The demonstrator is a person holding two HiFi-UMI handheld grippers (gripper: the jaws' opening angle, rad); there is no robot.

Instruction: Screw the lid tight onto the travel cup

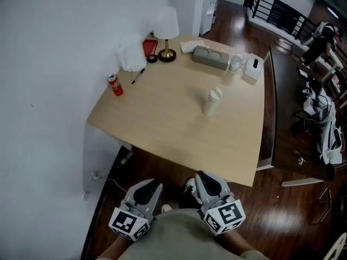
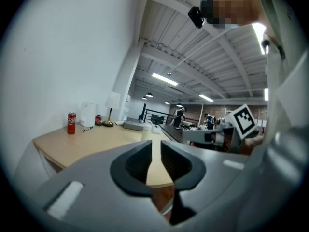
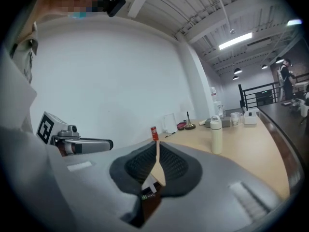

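A cream travel cup (image 1: pixel 212 102) stands upright near the middle of the light wooden table (image 1: pixel 162 123), with its white lid on top. In the right gripper view the cup (image 3: pixel 216 136) is to the right of the jaws, well beyond them. Both grippers hang in front of the table's near edge, close to the person's body and far from the cup. My left gripper (image 1: pixel 145 188) (image 2: pixel 155 146) has a narrow gap between its jaws and nothing in it. My right gripper (image 1: pixel 209 182) (image 3: pixel 158 149) is shut and holds nothing.
A red soda can (image 1: pixel 115 85), a pen (image 1: pixel 137 76) and a white container (image 1: pixel 132 56) stand at the table's left, next to the wall. At the back are a lamp (image 1: pixel 166 31), a grey tray (image 1: pixel 210 57), a mug (image 1: pixel 236 63) and a white box (image 1: pixel 253 67). A dark desk (image 1: pixel 287 118) adjoins on the right.
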